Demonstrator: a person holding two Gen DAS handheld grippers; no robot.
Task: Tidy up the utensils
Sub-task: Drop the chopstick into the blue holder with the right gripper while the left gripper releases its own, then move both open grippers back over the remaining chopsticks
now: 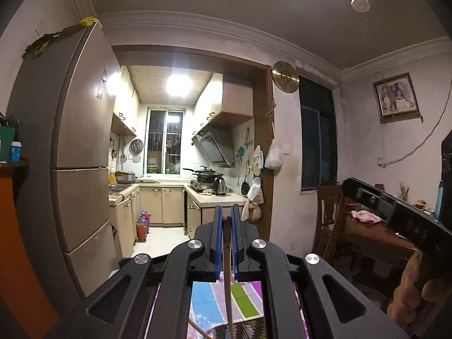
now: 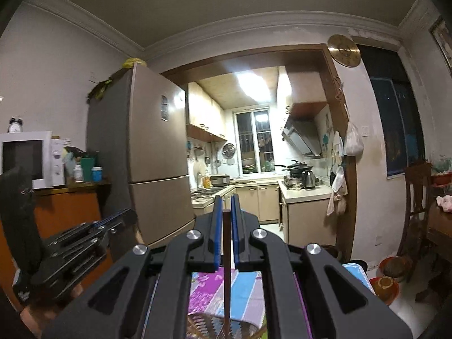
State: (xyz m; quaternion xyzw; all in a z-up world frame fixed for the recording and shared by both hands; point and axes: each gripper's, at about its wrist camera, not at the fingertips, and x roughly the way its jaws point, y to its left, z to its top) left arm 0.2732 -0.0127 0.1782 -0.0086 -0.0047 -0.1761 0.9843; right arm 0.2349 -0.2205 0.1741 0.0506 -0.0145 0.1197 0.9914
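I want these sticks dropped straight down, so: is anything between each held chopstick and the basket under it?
Nothing visible. The left chopstick and the right chopstick hang freely over the woven basket on the striped cloth.

Dim rm — kitchen glare, fisheye warp

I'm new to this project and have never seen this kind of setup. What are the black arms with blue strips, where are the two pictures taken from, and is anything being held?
A person holds one hand-operated gripper in each hand; each carries a camera looking along its fingers. In the left view, the left gripper is shut on a thin brown wooden stick, perhaps a chopstick. In the right view, the right gripper is shut on a similar dark stick. Each view shows the other gripper at its edge. Below lies a colourful striped cloth; ahead, a kitchen and fridge.
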